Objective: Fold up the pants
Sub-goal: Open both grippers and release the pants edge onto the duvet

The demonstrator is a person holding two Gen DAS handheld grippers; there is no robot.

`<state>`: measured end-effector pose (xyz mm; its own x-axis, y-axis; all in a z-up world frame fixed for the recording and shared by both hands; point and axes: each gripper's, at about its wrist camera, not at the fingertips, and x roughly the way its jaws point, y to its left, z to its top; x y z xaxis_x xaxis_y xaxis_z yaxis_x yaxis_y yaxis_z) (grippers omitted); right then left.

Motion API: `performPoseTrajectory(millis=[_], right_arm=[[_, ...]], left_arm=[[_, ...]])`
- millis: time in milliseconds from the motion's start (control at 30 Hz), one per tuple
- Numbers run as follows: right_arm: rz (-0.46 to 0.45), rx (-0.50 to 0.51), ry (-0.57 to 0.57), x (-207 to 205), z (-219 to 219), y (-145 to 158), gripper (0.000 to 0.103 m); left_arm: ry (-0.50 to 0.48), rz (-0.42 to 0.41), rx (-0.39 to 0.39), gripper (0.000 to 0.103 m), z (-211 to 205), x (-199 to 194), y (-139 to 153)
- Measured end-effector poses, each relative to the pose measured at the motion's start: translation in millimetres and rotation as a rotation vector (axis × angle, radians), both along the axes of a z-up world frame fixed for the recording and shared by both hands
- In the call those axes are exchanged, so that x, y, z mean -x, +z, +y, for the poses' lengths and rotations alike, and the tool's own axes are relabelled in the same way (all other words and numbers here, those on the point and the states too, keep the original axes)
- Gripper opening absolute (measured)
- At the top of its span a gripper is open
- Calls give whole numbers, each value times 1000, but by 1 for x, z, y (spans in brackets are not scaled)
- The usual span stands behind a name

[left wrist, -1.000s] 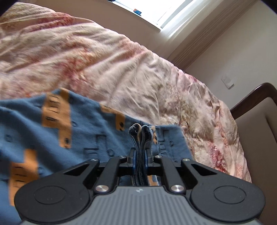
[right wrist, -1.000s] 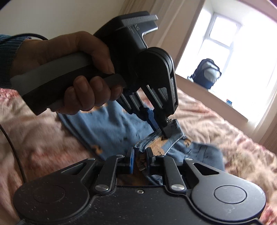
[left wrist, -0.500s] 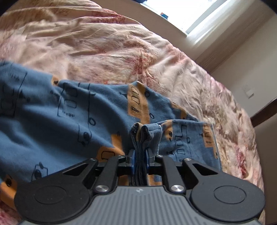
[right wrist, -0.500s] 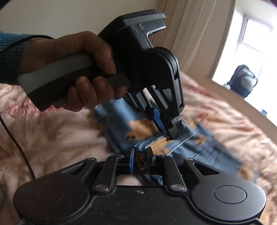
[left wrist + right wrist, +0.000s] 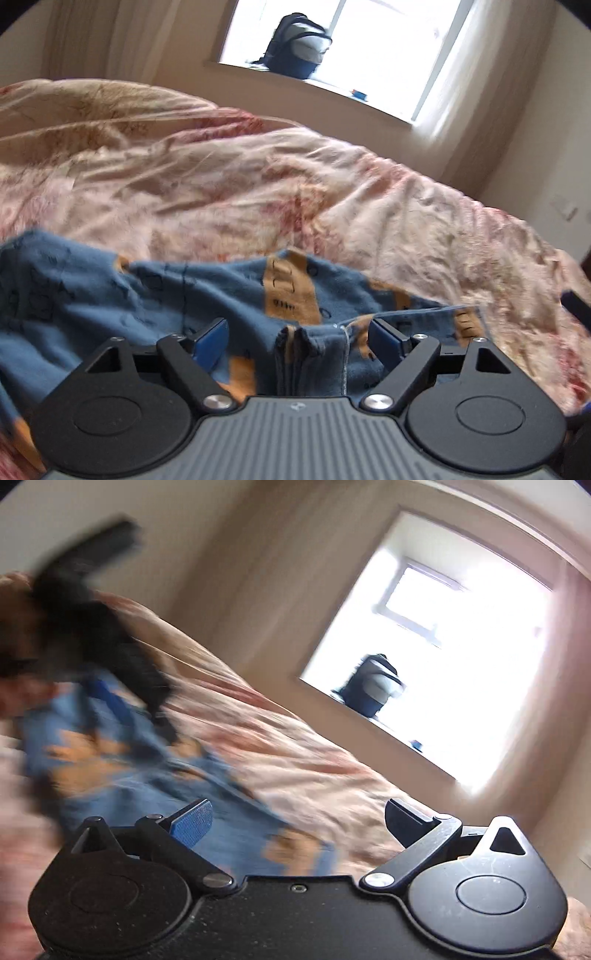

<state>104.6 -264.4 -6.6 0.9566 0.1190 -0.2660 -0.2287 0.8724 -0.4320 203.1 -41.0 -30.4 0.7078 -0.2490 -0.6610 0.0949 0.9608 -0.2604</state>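
The blue pants [image 5: 155, 295] with orange patches lie on the floral bedspread [image 5: 258, 184]. In the left wrist view my left gripper [image 5: 299, 338] is open, its jaws wide apart, and a bunched edge of the pants [image 5: 306, 354] lies loose between them. In the right wrist view my right gripper [image 5: 299, 821] is open and empty, just above the near end of the pants [image 5: 147, 775], which show blurred. The left gripper [image 5: 110, 638] appears there as a dark blur at the upper left, over the pants.
A window [image 5: 369, 40] with a dark backpack [image 5: 299, 48] on its sill is behind the bed. A small blue item [image 5: 359, 95] lies on the sill. Curtains hang at both sides. A wall switch [image 5: 565, 211] is at the right.
Both grippers have opened and let go of the pants edge, which now lies on the bed. The right gripper has swung fast, blurring its view.
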Motion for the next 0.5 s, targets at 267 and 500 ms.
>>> performPoseTrajectory(millis=[267,500], right_arm=[[80,112,83,-69,13,-49,101],[98,-6,-329,-86,-68,-51,98]], left_arm=[[46,-99,-182,91,-13,11,-28],[50,-127,-133,94,-2,17,-18]])
